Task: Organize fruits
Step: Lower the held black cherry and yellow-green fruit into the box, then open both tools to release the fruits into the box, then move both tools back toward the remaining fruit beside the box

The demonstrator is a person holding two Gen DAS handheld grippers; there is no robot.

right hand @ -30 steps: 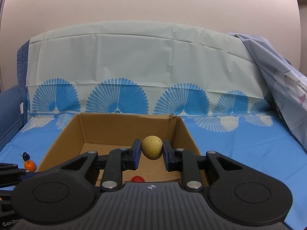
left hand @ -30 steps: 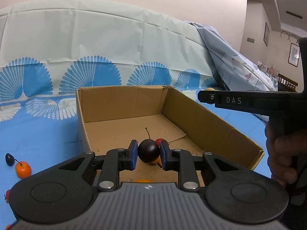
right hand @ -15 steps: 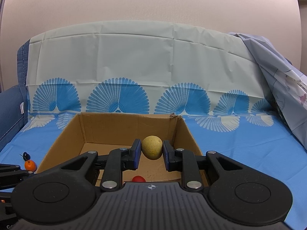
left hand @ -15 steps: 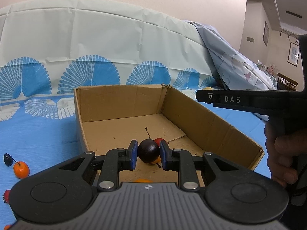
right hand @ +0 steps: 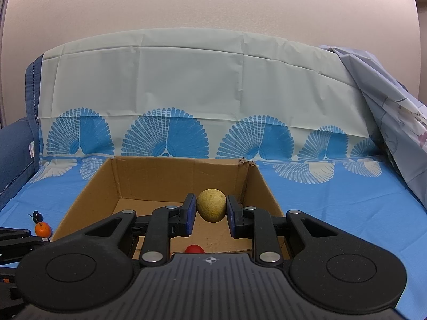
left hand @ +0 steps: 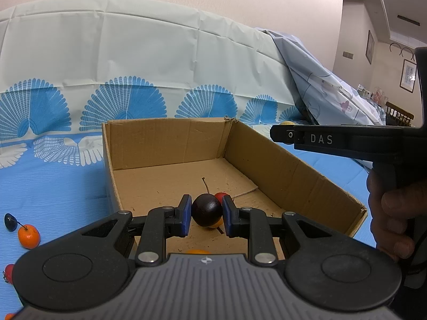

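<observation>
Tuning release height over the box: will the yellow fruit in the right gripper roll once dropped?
Probably. The yellow fruit looks nearly round, so it may roll on the flat floor of the cardboard box. The walls should contain it. Its matte, speckled skin suggests little slip in the right gripper.

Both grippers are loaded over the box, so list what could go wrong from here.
Released from above, the round dark plum in the left gripper may strike the small red fruit lying below it and roll.

The yellow-green round fruit in the right gripper could bounce out of the shallow cardboard box if dropped from this height.
</observation>
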